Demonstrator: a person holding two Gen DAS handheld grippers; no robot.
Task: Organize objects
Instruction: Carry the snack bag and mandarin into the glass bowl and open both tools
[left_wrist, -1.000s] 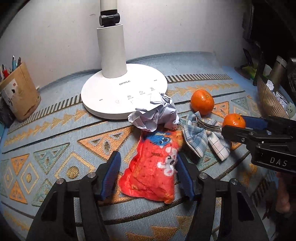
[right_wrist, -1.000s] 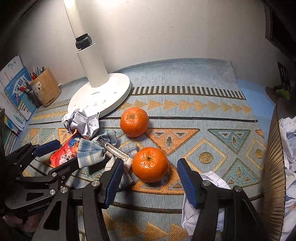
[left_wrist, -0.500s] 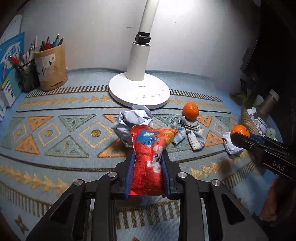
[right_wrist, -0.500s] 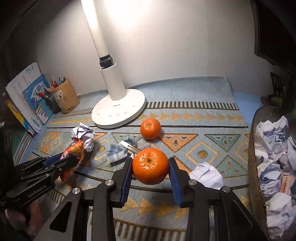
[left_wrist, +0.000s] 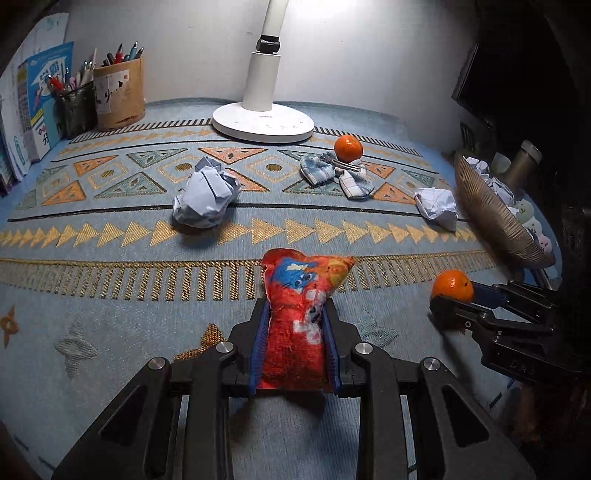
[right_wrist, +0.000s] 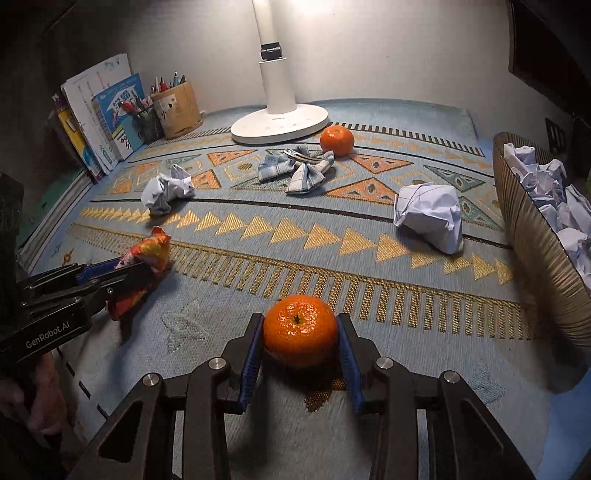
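Observation:
My left gripper (left_wrist: 295, 325) is shut on a red snack bag (left_wrist: 301, 317) and holds it above the patterned mat; it also shows in the right wrist view (right_wrist: 142, 258). My right gripper (right_wrist: 300, 332) is shut on a tangerine (right_wrist: 300, 335), seen in the left wrist view (left_wrist: 452, 285) too. A second tangerine (left_wrist: 348, 147) lies near the lamp base, beside a checked cloth with a metal clip (left_wrist: 336, 173). Two crumpled paper balls lie on the mat, one left (left_wrist: 205, 197) and one right (left_wrist: 437, 206).
A white desk lamp (left_wrist: 263, 122) stands at the back. A ribbed basket (right_wrist: 535, 236) holding crumpled paper is at the right edge. Pen holders (left_wrist: 118, 92) and books (left_wrist: 37, 110) stand at the back left.
Both grippers closed on their objects, the left on the snack bag and the right on the tangerine, then lifted and drew back toward the mat's near edge.

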